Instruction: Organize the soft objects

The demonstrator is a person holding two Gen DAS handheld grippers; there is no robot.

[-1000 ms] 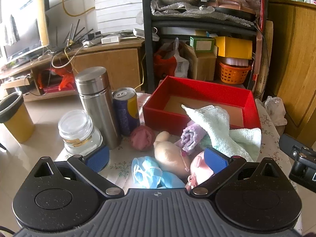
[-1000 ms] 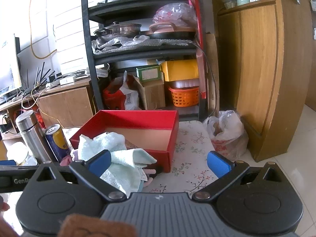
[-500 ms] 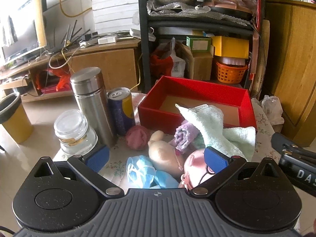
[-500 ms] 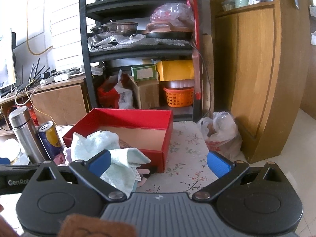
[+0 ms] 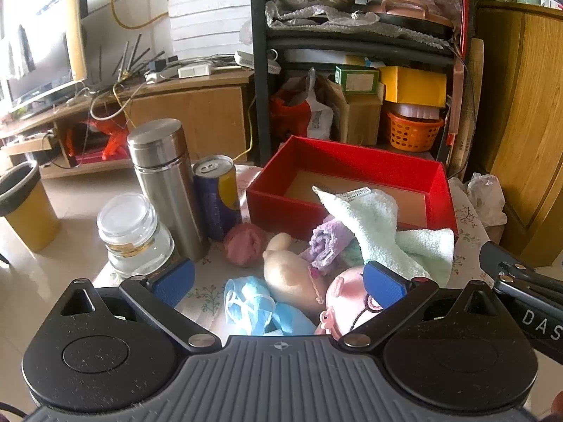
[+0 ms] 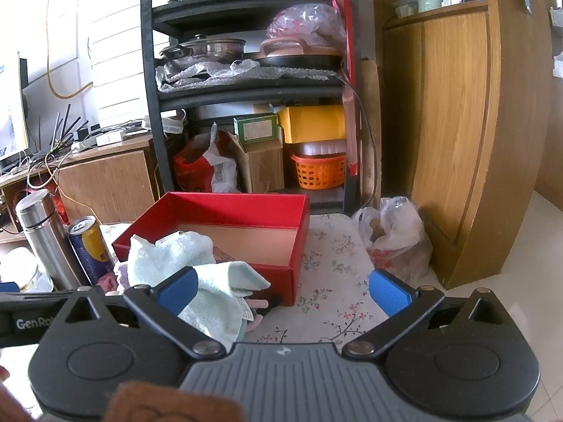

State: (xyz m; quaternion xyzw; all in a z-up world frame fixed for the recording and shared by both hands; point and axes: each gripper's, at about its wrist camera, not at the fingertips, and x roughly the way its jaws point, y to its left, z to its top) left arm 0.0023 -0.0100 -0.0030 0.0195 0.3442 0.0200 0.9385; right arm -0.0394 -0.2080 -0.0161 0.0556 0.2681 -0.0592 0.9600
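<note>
A red box (image 5: pixel 355 168) stands open on the floral table, also in the right wrist view (image 6: pixel 225 218). A pale green towel (image 5: pixel 383 225) hangs over its front wall (image 6: pixel 197 274). In front lie a purple rolled cloth (image 5: pixel 325 242), a pink yarn ball (image 5: pixel 244 246), a beige plush doll (image 5: pixel 292 274) with a pink face (image 5: pixel 346 299), and a blue face mask (image 5: pixel 253 306). My left gripper (image 5: pixel 279 279) is open above the doll and mask. My right gripper (image 6: pixel 283 290) is open over the table, right of the towel.
A steel flask (image 5: pixel 165 183), a drink can (image 5: pixel 216 193) and a glass jar (image 5: pixel 132 232) stand left of the soft things. A black shelf rack (image 6: pixel 246 88), a wooden cabinet (image 6: pixel 475 133) and a plastic bag (image 6: pixel 394 239) lie behind the table.
Both grippers have drifted a little; the right gripper's body now reaches further into the left wrist view. Nothing was picked up or let go.
</note>
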